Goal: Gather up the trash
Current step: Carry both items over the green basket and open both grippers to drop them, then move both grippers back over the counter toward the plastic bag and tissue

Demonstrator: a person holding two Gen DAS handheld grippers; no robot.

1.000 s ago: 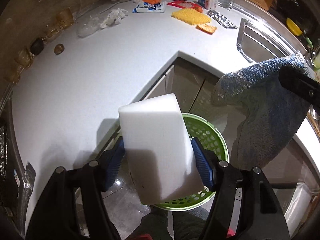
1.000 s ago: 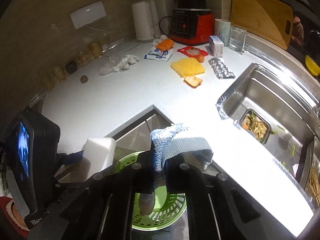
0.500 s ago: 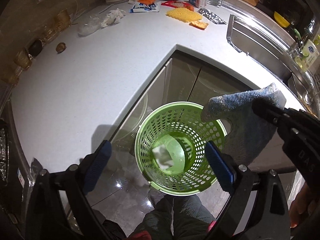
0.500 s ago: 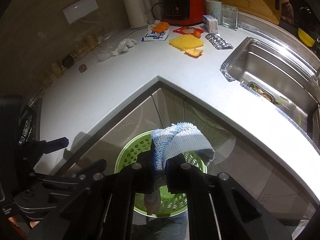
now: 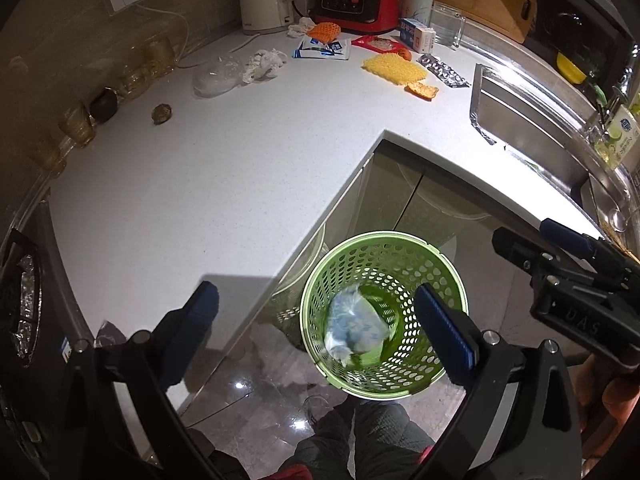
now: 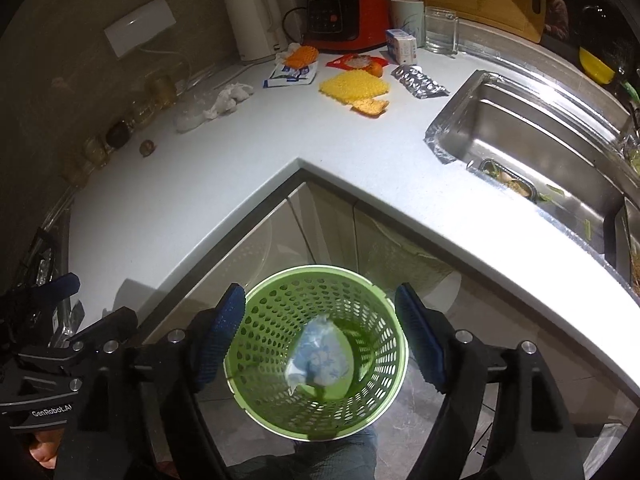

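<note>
The white worktop [image 5: 224,168] is seen from both wrist views, but only the right wrist view looks down into the steel sink [image 6: 532,148], where a tray of food scraps [image 6: 508,182] lies at about 3 o'clock; in the left wrist view only the sink's rim is caught. A bottle with a lime label [image 5: 620,132] at 3 o'clock is shown by the left view alone.

The green perforated bin [image 5: 384,312] stands on the floor below the worktop's inner corner, at 6 o'clock in both views. Half a second ago the blue-grey cloth was clamped in the right gripper [image 6: 320,340] above the bin; now the cloth [image 5: 354,328] is seen, blurred, inside the bin's mouth, and the right jaws are opening with nothing between them. The white foam block gripped a second ago is hidden under the cloth. The left gripper [image 5: 316,332] is spread wide and empty, its jaws opening too.

Litter at 12 o'clock on the worktop is unchanged: a yellow mesh pad [image 5: 394,68], a blister pack [image 5: 442,72], crumpled tissue [image 5: 262,64].

"GenRobot.AI" is read on the left gripper's body in the right view; "DAS" is embossed on the right gripper's body in the left view.
</note>
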